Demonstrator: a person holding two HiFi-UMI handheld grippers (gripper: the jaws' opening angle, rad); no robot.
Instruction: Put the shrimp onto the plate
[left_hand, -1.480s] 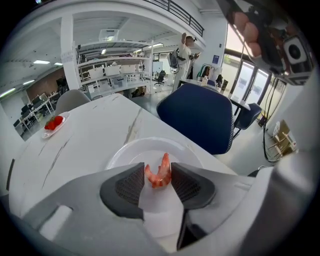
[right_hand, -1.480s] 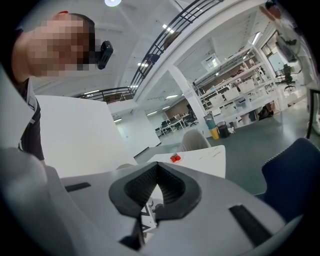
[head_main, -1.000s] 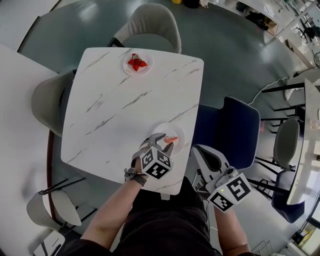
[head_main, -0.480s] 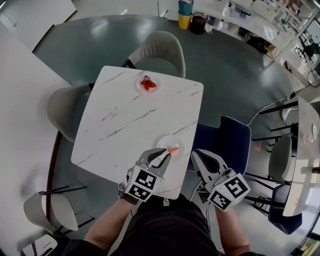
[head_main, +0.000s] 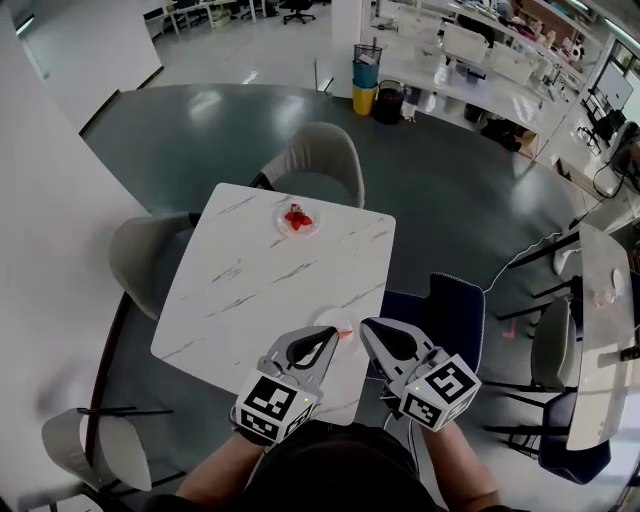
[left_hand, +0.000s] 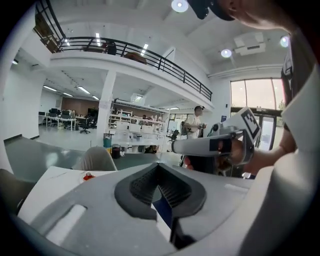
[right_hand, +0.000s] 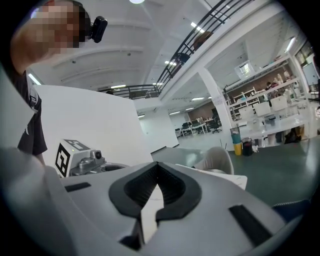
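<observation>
An orange shrimp (head_main: 346, 334) lies on the small white plate (head_main: 333, 320) near the front right corner of the marbled table (head_main: 260, 290). A second plate (head_main: 297, 226) at the far edge holds red shrimp (head_main: 296, 216), which shows as a red spot (left_hand: 88, 176) in the left gripper view. My left gripper (head_main: 332, 334) hovers just short of the near plate, jaws shut and empty (left_hand: 159, 166). Beside it, off the table's right side, my right gripper (head_main: 366, 326) is also shut on nothing (right_hand: 157, 166). Each gripper appears in the other's view.
A beige chair (head_main: 316, 160) stands at the table's far side and another (head_main: 140, 255) at its left. A blue chair (head_main: 452, 310) sits to the right under my right gripper. More tables and chairs (head_main: 600, 330) fill the right of the room.
My left gripper's jaws have closed and it has pulled back off the near plate toward me, with the shrimp left lying on the plate. Both grippers now sit higher and closer together.
</observation>
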